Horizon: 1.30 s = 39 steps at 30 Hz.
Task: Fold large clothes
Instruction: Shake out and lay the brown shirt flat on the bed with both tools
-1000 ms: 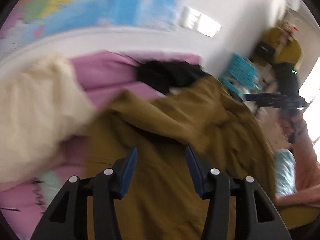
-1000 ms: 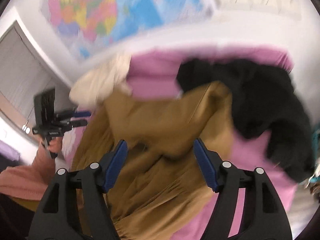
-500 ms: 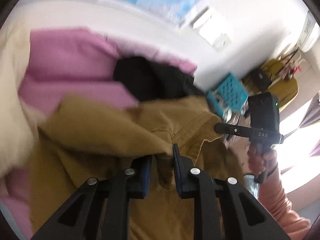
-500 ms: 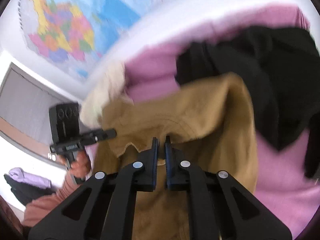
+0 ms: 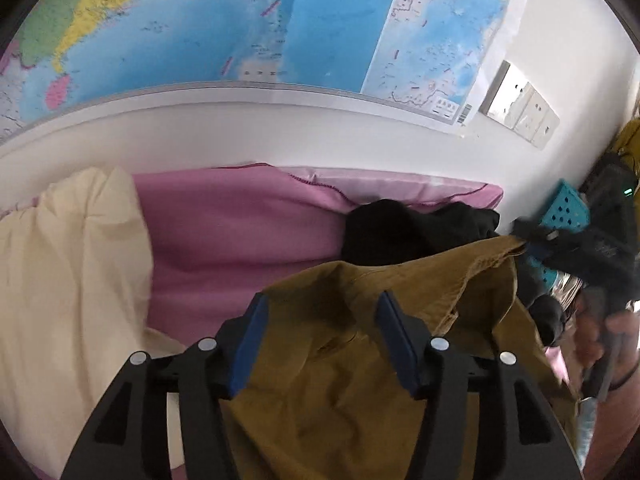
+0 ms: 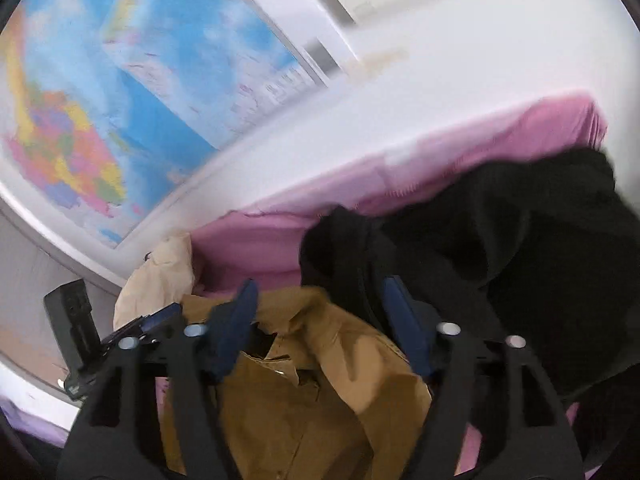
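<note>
A shirt lies on the bed before a jacket, a blanket to its left, a map on the wall behind.

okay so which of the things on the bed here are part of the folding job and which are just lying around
Job:
mustard-brown shirt
left gripper, open
right gripper, open

Lying about:
black garment
cream bedding
pink bedsheet
wall map
teal basket
</note>
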Motion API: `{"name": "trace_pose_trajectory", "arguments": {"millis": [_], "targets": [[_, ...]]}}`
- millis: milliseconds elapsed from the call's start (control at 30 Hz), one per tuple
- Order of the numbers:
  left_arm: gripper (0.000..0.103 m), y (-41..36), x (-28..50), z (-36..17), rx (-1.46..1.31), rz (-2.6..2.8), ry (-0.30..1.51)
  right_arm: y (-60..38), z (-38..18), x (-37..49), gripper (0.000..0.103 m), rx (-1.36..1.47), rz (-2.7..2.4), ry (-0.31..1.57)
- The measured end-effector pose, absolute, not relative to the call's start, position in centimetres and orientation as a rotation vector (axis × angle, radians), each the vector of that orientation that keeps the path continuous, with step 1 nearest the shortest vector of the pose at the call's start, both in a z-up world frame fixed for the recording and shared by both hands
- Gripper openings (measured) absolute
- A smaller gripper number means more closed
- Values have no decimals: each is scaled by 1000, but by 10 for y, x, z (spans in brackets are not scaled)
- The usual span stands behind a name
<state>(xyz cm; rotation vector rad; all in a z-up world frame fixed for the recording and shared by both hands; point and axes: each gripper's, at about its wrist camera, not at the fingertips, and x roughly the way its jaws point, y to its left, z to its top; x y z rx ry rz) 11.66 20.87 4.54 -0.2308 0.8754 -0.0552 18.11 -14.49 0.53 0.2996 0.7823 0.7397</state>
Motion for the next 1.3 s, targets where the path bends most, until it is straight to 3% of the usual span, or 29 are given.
{"name": "trace_pose_trajectory", "arguments": {"millis": [300,433,600,667,733,800,933,1100,1200,1267,1300], "targets": [[59,211,58,48,-170,-149,849,-190,-12,86,67,-8,737,780],[61,206,25,42,-132,-206,874,-204,-45,34,86,-115,752,861],[62,194,-14,22,-107,-262,933,-223,-81,7,85,0,782,973],[62,191,-23,15,-120,-272,947,-235,-93,5,58,125,820,1014],[62,188,-35,10,-117,-268,948,-244,-92,3,14,164,835,992],[62,186,-45,10,-127,-269,951,-254,-80,3,8,154,793,952],[62,183,-62,20,-108,-271,925,-291,-20,12,7,73,630,795],[62,174,-81,31,-98,-296,896,-313,-7,65,13,-21,440,789],[62,168,-87,24,-116,-329,925,-313,-58,103,32,-4,329,943],[62,164,-92,15,-125,-344,958,-310,-79,108,49,-16,270,970],[62,162,-94,12,-124,-345,971,-309,-82,107,64,-3,266,968]]}}
